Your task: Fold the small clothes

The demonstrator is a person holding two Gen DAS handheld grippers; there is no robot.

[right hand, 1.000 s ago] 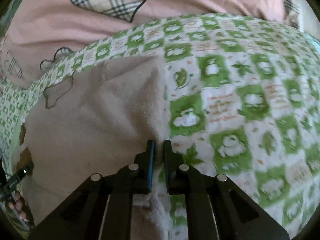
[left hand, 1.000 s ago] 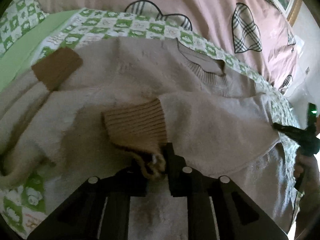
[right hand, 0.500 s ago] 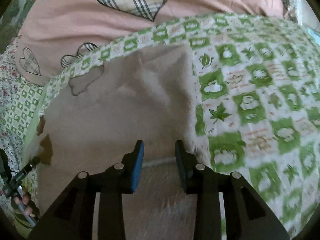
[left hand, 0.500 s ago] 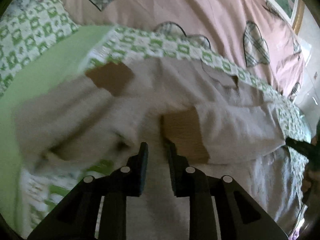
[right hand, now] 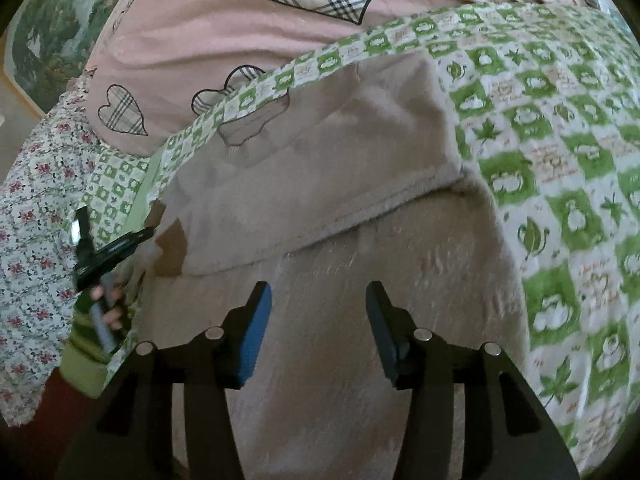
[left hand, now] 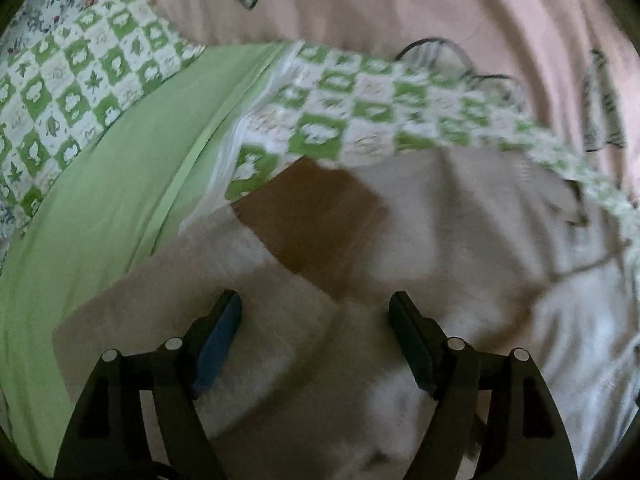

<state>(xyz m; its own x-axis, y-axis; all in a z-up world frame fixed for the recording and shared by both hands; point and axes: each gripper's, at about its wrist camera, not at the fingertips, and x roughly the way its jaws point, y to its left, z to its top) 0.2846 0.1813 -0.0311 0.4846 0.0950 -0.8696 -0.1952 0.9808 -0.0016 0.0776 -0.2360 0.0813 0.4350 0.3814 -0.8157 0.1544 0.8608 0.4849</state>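
Observation:
A small beige fleece sweater (right hand: pixel 328 184) with brown ribbed cuffs lies on a bed, its right sleeve folded across the body. In the left wrist view the sweater (left hand: pixel 460 248) fills the lower half, and a brown cuff (left hand: pixel 316 224) lies just ahead of my left gripper (left hand: pixel 316 312). My left gripper is wide open and empty above the left sleeve. My right gripper (right hand: pixel 318 300) is open and empty above the sweater's lower body. The left gripper also shows in the right wrist view (right hand: pixel 108 248), near the brown cuff (right hand: pixel 172 252) at the sweater's left edge.
A green and white checked bedsheet (right hand: pixel 560 184) lies under the sweater. A pink quilt with plaid hearts (right hand: pixel 248 12) lies behind it. A plain green sheet (left hand: pixel 104 208) and a checked pillow (left hand: pixel 60 80) lie to the left. A floral cloth (right hand: pixel 28 208) hangs at the far left.
Both grippers have let go and opened. The left one released the brown cuff and swung left towards the other sleeve. The right one released the sweater's edge and pulled back.

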